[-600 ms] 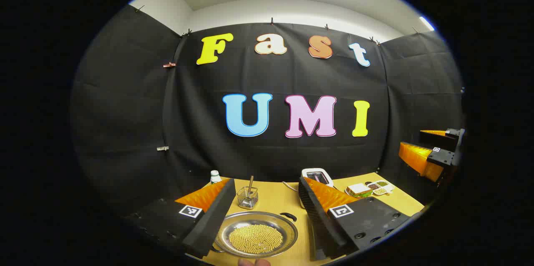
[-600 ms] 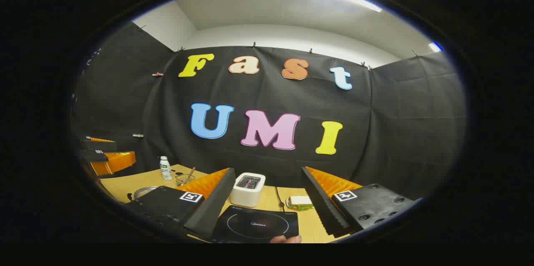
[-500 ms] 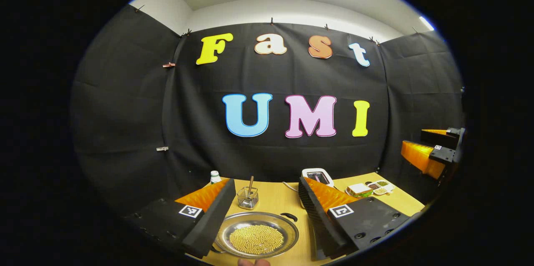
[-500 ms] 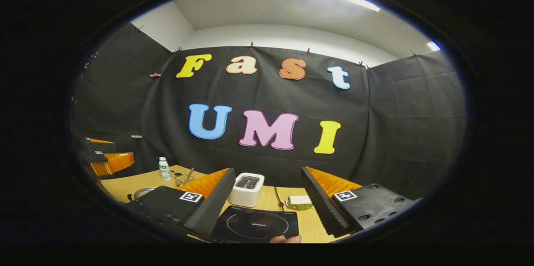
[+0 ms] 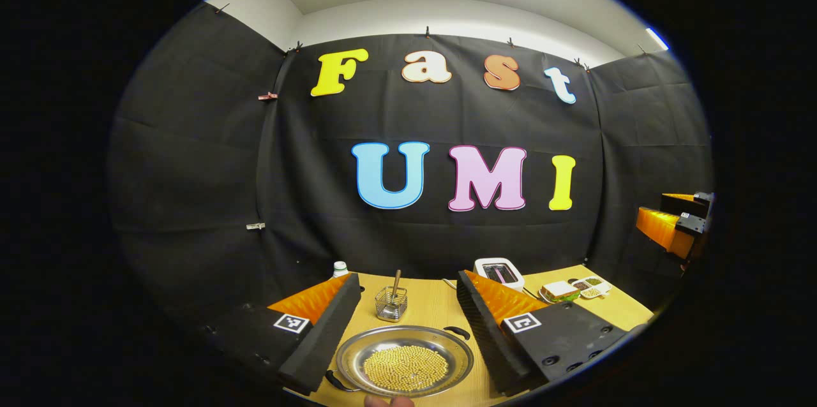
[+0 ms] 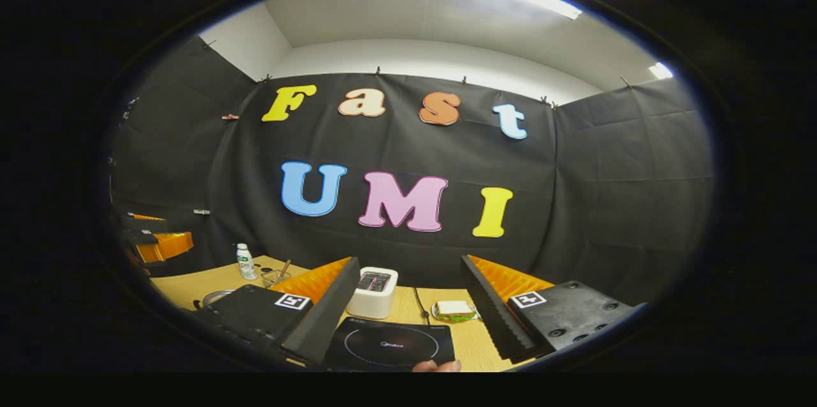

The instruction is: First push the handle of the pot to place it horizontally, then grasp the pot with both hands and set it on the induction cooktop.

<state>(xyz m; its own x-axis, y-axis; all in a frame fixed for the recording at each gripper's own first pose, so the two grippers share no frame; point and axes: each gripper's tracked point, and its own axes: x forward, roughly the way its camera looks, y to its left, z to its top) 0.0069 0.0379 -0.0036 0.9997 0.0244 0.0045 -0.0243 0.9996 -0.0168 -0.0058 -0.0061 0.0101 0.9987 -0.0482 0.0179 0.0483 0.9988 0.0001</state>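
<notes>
Pot [image 5: 404, 361] of yellow beads sits between the left gripper [image 5: 408, 337]'s wide-open fingers; the cooktop [image 6: 390, 346] lies between the right gripper [image 6: 408, 330]'s, also spread. Best nudge the dark handle [image 5: 457, 332] sideways gently, low and slow, so no beads spill.

Pot [image 5: 404, 362] on table [image 5: 434, 308], mesh basket [image 5: 390, 303] behind, toaster [image 5: 500, 272] farther right.

A silver pot [image 5: 404, 362] is holding yellow beads [image 5: 404, 368] on a tan table [image 5: 434, 305], and a black induction cooktop [image 6: 390, 344] is showing a pale ring.
</notes>
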